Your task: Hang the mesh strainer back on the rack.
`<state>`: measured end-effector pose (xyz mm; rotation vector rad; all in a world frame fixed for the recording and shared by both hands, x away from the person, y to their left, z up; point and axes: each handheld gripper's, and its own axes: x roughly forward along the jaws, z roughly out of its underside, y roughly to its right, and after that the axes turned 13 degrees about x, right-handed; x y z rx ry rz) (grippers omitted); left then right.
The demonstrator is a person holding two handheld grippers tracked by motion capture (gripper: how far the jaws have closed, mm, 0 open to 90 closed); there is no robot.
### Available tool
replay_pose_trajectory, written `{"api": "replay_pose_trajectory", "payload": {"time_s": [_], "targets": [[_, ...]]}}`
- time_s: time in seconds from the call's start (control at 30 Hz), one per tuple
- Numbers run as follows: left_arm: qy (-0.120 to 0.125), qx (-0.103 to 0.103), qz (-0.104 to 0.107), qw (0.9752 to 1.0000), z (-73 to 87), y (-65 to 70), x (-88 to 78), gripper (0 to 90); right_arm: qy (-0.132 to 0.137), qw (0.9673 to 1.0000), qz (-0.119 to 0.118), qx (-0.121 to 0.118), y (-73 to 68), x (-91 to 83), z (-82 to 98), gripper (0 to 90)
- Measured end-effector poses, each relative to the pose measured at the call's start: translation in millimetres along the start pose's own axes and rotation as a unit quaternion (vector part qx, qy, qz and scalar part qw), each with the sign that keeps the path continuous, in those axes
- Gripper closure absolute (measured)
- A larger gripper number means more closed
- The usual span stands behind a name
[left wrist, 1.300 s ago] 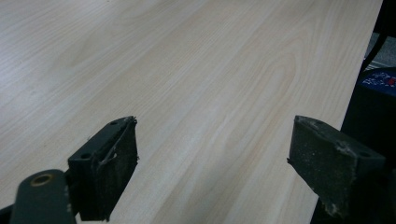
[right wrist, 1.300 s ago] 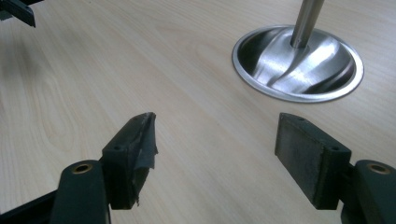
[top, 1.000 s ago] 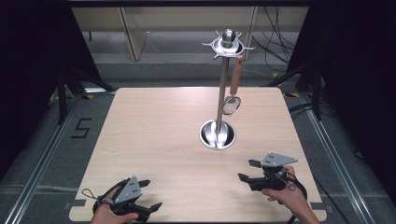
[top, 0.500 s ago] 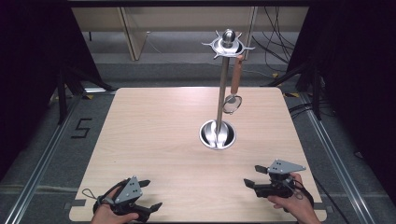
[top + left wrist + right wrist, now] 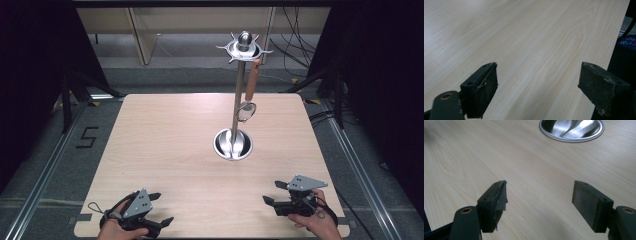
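- The left tongs (image 5: 160, 207) rest low at the near left corner of the pale wooden desk (image 5: 165, 145), held in the person's left hand (image 5: 117, 227); a grey three-cornered plate sits on top of them.
- In the left gripper view the left tongs (image 5: 537, 85) stand wide open, with bare wood grain between the two black jaws and nothing held.
- The right tongs (image 5: 274, 192) sit at the near right of the desk, held in the person's right hand (image 5: 315, 222), with their jaws pointing toward the left and the middle of the desk.
- In the right gripper view the right tongs (image 5: 539, 200) are likewise spread apart and empty; a strip of dark tape peels from the pad of the jaw on the left of that view.
- A tall polished steel utensil stand (image 5: 239, 100) with a round bowl-like base rises upright right of the desk's middle, well apart from both tongs.
- Its shiny round base (image 5: 571, 128) lies ahead of the right tongs at the top of the right gripper view.
- A steel spoon with a brown wooden handle (image 5: 250, 90) hangs bowl down from the stand's spoked top ring, just beside the pole on its right.
- The spoon's bowl is mirrored in the base below.
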<state>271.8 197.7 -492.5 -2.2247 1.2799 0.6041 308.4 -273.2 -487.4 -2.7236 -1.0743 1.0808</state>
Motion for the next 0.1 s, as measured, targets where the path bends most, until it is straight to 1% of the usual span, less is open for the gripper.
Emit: {"api": "replay_pose_trajectory", "payload": {"time_s": [0.03, 0.1], "targets": [[0.0, 0.0, 0.0, 1.0, 0.0, -0.1, 0.1, 15.0, 0.0, 1.0, 0.001, -0.001, -0.1, -0.1, 0.0, 28.9], [0.0, 0.0, 0.0, 1.0, 0.1, -0.2, 0.2, 15.0, -0.001, 1.0, -0.005, -0.003, 0.3, 0.3, -0.1, 28.9]]}}
